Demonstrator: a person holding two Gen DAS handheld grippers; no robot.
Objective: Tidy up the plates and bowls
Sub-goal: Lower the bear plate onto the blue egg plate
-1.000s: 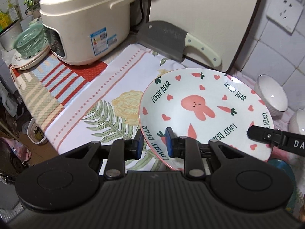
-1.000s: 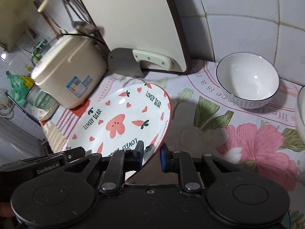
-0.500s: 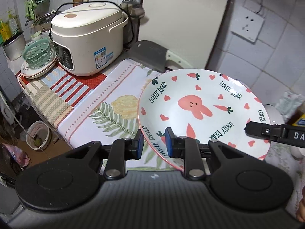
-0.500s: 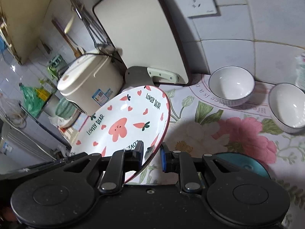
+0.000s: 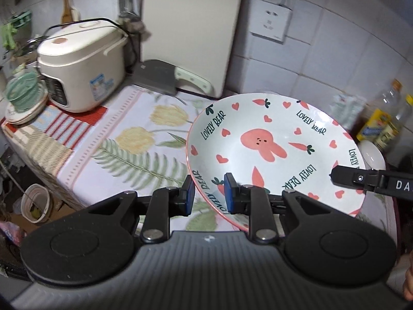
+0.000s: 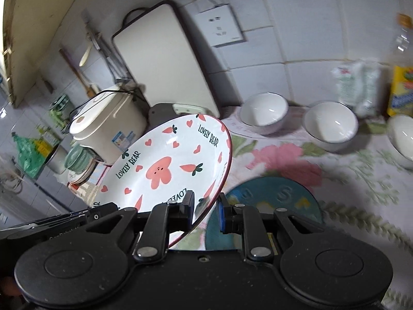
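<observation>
A white plate with a pink rabbit, hearts and carrots (image 5: 273, 149) is held in the air above the counter. My left gripper (image 5: 207, 195) is shut on its near left rim. My right gripper (image 6: 205, 206) is shut on the opposite rim of the same plate (image 6: 167, 165), and its finger shows at the right of the left wrist view (image 5: 361, 179). A dark teal plate (image 6: 268, 206) lies on the floral cloth right under my right gripper. Three white bowls (image 6: 264, 111) (image 6: 330, 125) (image 6: 402, 137) stand in a row by the tiled wall.
A cream rice cooker (image 5: 82, 64) stands at the back left, with a green basket on plates (image 5: 23, 95) beside it. A cleaver (image 5: 167, 77) and a white cutting board (image 5: 191, 31) lean on the wall. Bottles (image 5: 382, 126) and a bag (image 6: 358, 87) stand at the far right.
Both grippers have lifted the rabbit plate higher and pulled back from the wall. More of the counter, the three bowls and the teal plate have come into view.
</observation>
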